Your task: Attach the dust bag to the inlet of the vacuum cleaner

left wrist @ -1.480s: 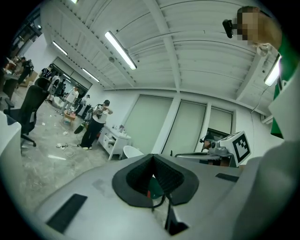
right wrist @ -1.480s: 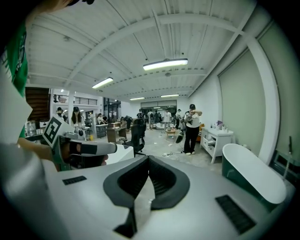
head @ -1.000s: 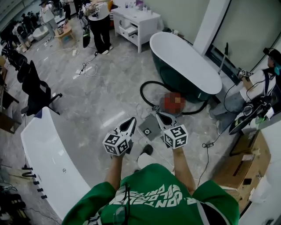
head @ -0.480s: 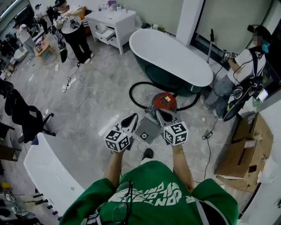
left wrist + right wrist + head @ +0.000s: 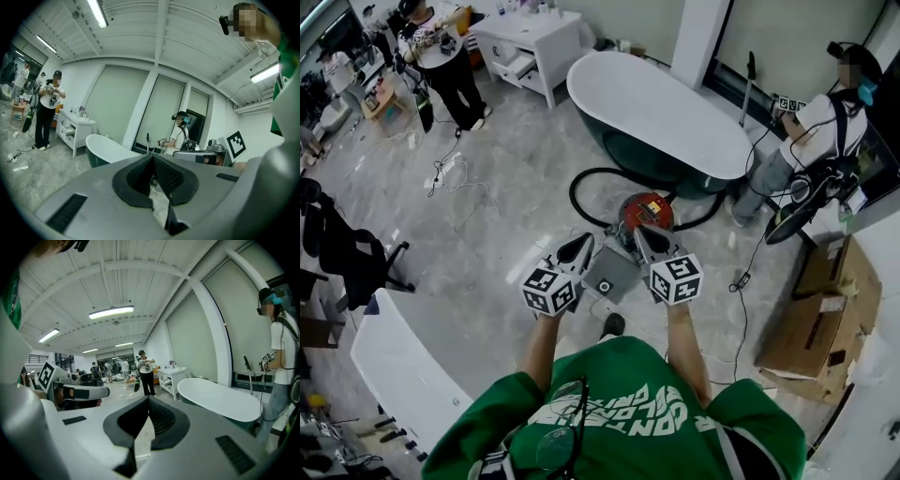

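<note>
A red round vacuum cleaner (image 5: 646, 211) stands on the floor in front of a dark bathtub, its black hose (image 5: 578, 190) looping to the left. A grey square dust bag (image 5: 611, 273) with a round hole lies on the floor just before it. In the head view my left gripper (image 5: 583, 241) hovers over the bag's left edge and my right gripper (image 5: 639, 232) over its right edge, near the vacuum. Both are shut with nothing in them: in the left gripper view (image 5: 152, 158) and the right gripper view (image 5: 148, 400) the jaws meet at their tips.
A dark green bathtub (image 5: 716, 175) with a white rim lies behind the vacuum. A white tub (image 5: 403, 366) stands at lower left, a black chair (image 5: 347, 253) at left, cardboard boxes (image 5: 816, 319) at right. A person (image 5: 811, 127) stands at right, others (image 5: 441, 56) at far left. Cables (image 5: 741, 281) trail on the floor.
The head view has shifted, so the vacuum and the bag now sit closer in front of the grippers. Both grippers stay shut and side by side.
</note>
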`<action>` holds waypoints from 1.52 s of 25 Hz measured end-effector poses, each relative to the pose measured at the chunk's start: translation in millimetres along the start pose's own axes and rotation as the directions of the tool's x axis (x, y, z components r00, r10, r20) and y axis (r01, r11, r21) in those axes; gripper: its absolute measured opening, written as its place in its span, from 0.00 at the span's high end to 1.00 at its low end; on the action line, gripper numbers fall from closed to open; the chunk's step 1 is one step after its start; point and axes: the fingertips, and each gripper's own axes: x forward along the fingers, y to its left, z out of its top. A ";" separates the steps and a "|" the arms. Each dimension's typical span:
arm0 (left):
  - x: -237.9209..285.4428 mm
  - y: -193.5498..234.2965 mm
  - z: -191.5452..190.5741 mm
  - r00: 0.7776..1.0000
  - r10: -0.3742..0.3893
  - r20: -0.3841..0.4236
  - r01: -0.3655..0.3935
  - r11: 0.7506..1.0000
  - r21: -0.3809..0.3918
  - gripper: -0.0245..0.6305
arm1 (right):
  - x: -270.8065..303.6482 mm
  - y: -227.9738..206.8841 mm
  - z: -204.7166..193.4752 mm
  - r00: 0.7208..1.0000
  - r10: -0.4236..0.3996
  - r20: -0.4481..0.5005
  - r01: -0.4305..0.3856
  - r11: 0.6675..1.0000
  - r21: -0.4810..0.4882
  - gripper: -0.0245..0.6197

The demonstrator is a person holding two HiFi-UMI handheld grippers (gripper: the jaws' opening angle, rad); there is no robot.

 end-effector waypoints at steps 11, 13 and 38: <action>15.8 17.1 14.1 0.992 -0.120 -0.033 0.121 0.993 0.016 0.96 | 3.4 -4.6 1.3 0.993 -0.120 0.001 0.120 0.993 0.023 0.95; 17.8 15.9 16.1 0.988 -0.151 -0.043 0.152 0.988 0.029 0.96 | 2.2 -2.2 4.5 0.990 -0.141 0.004 0.141 0.990 0.024 0.95; 8.1 30.7 8.6 0.961 -0.258 -0.103 0.263 0.964 0.040 0.96 | 5.1 17.0 -6.4 0.969 -0.246 -0.028 0.248 0.968 0.049 0.95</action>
